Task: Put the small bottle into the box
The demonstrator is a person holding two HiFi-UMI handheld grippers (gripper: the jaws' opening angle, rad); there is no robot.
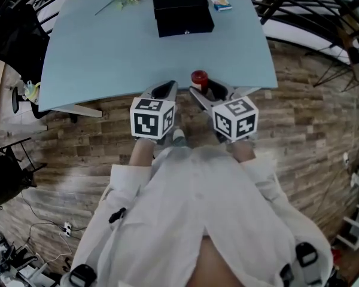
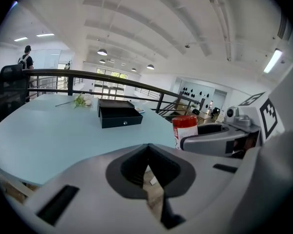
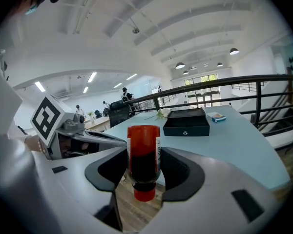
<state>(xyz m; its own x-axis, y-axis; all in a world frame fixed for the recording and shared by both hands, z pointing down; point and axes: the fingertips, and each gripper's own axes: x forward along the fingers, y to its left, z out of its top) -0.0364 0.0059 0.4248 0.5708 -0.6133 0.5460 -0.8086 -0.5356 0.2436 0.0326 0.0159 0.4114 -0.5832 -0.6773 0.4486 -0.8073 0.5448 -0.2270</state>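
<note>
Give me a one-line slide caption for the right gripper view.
Right gripper shut on the small red bottle, with the black box ahead on the blue table.

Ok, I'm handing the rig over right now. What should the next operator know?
Right gripper: jaws shut on the small bottle, held at the near edge of the table.
Left gripper: jaws together, nothing in them, beside the right one.
Box: black, at the far side of the table; it looks open.
Done: the bottle is in the grip.
Left: carry it across to the box, set it inside, release.
</note>
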